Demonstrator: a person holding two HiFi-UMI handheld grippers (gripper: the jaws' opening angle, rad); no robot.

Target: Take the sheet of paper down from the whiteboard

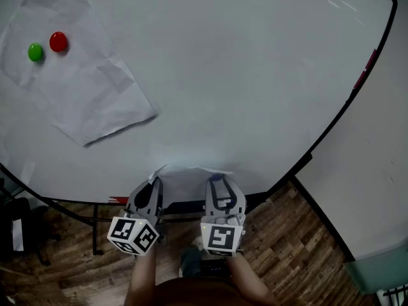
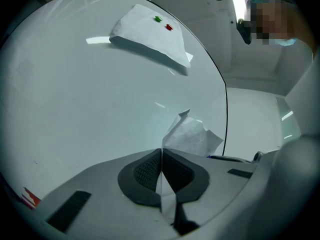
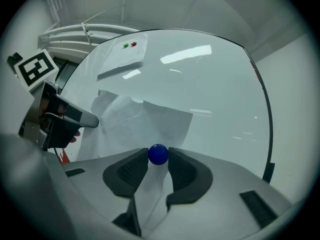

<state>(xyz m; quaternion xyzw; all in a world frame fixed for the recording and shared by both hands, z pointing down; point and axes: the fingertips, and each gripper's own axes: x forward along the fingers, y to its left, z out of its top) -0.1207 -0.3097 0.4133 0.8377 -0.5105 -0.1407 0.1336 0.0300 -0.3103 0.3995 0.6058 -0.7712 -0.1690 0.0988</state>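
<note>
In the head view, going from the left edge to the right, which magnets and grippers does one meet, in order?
In order: green magnet → red magnet → left gripper, shut on the sheet of paper → right gripper, shut on a blue magnet.

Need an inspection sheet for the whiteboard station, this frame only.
Surface: whiteboard, mostly bare.
Job's things: lower sheet at the board's bottom edge, creased; blue magnet in front of it.
Clutter: upper sheet at top left, with green magnet and red magnet on it.
Grippers: left gripper shut on lower sheet's edge; right gripper shut on blue magnet.
Cables: nothing seen.
Surroundings: wood floor, white wall at right.
</note>
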